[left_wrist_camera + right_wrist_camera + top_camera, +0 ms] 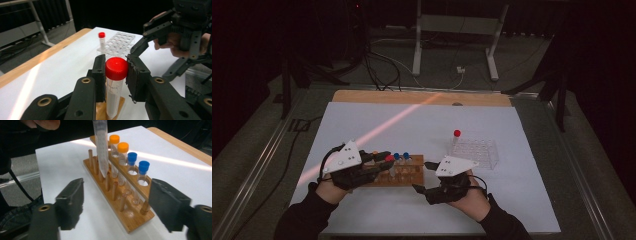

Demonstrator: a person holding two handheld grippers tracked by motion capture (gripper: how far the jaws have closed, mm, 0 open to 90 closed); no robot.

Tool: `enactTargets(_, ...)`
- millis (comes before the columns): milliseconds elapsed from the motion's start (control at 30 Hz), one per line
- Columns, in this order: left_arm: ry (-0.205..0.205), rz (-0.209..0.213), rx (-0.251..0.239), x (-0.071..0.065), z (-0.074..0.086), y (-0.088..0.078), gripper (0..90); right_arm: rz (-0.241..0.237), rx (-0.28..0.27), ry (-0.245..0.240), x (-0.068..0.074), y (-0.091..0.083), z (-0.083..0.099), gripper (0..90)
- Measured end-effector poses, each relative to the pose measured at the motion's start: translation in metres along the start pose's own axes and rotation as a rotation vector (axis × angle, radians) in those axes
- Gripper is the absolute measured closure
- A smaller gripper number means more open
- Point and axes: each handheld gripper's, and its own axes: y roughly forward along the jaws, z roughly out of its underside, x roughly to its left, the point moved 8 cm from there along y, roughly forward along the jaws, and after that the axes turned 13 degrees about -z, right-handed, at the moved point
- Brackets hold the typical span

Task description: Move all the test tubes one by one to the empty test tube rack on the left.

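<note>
My left gripper [116,75] is shut on the red cap of a clear tube [115,82], which hangs upright over a wooden tube rack [408,174]. From the right gripper view the same tube [101,147] shows with its pointed tip just above the rack's [117,195] pegs. Two orange-capped tubes [118,147] and two blue-capped tubes [137,162] stand in that rack. My right gripper [117,202] stands open at the rack's near end, its pads apart from the wood. In the high view the left gripper [382,159] is over the rack's left part and the right gripper [422,176] by its right end.
A clear plastic rack [474,152] stands on the white sheet to the right and beyond, with one red-capped tube [456,135] upright at its far left corner. A wooden table edge [422,97] runs along the back. Cables and a metal stand lie on the floor behind.
</note>
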Motion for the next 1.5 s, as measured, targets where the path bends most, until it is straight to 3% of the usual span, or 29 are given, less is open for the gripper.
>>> enactTargets(167,-0.001,-0.047,-0.009,0.014,-0.004,-0.011,71.5,0.004,-0.025,0.018,-0.002,-0.003,-0.002,15.9)
enactTargets(400,-0.010,-0.103,-0.009,0.031,-0.005,-0.021,71.4,-0.036,-0.039,0.020,-0.001,-0.008,-0.004,4.5)
enactTargets(633,-0.017,-0.164,-0.012,0.048,-0.004,-0.030,71.4,-0.031,-0.040,0.009,-0.002,-0.010,-0.005,1.2)
enactTargets(833,-0.032,-0.203,0.009,0.061,0.006,-0.028,71.4,-0.011,-0.031,0.002,-0.003,-0.009,-0.005,0.3)
enactTargets(1133,-0.060,-0.206,0.028,0.070,0.021,-0.018,71.4,-0.005,-0.027,-0.007,-0.002,-0.010,-0.005,0.4)
enactTargets(1500,-0.078,-0.175,0.073,0.070,0.042,-0.005,71.4,-0.005,-0.032,-0.006,-0.003,-0.012,-0.004,0.4)
